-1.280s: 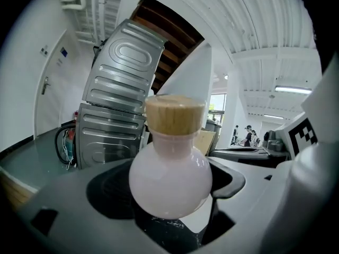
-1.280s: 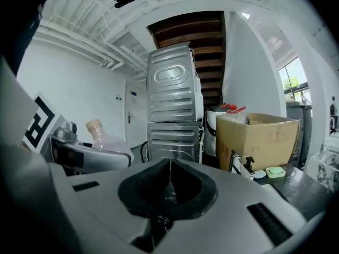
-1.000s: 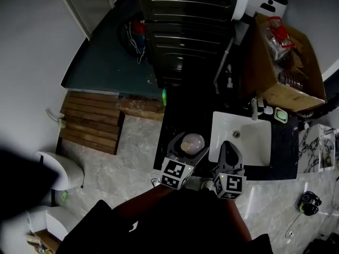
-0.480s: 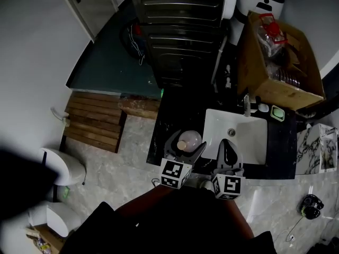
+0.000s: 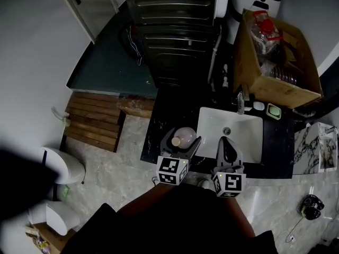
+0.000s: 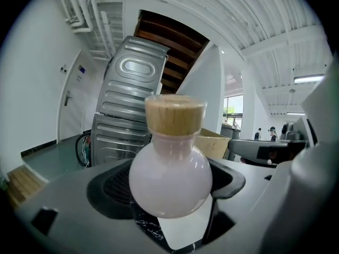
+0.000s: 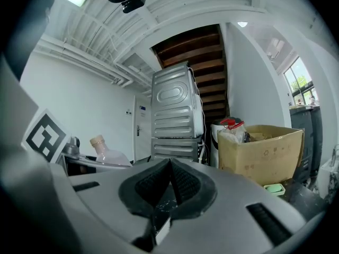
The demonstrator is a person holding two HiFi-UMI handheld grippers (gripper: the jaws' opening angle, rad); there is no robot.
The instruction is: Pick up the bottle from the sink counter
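Far left: wooden slats (image 5: 92, 121) lie on the floor.

Left of centre: your left gripper (image 5: 183, 140) has its fingers (image 6: 108, 189) clamped on the bottle (image 6: 169, 180). The pads press the round, pale pink belly from both sides. The bottle is upright, with a tan stopper (image 6: 175, 115) on top. It sits above the dark table (image 5: 159, 121), in the strip just left of the white sink (image 5: 212, 125). You cannot tell whether its base touches the table. Behind it stands a stacked grey metal appliance (image 5: 175, 30).

Centre-right: your right gripper (image 5: 226, 148) hangs over the sink's front edge. Its fingers (image 7: 153, 187) are clenched together with nothing between them. In the right gripper view the bottle shows off to the left, near.

Far right: an open cardboard box (image 5: 288, 89) stands at the back of the table, with a small green dish (image 5: 274, 111) just beside it.
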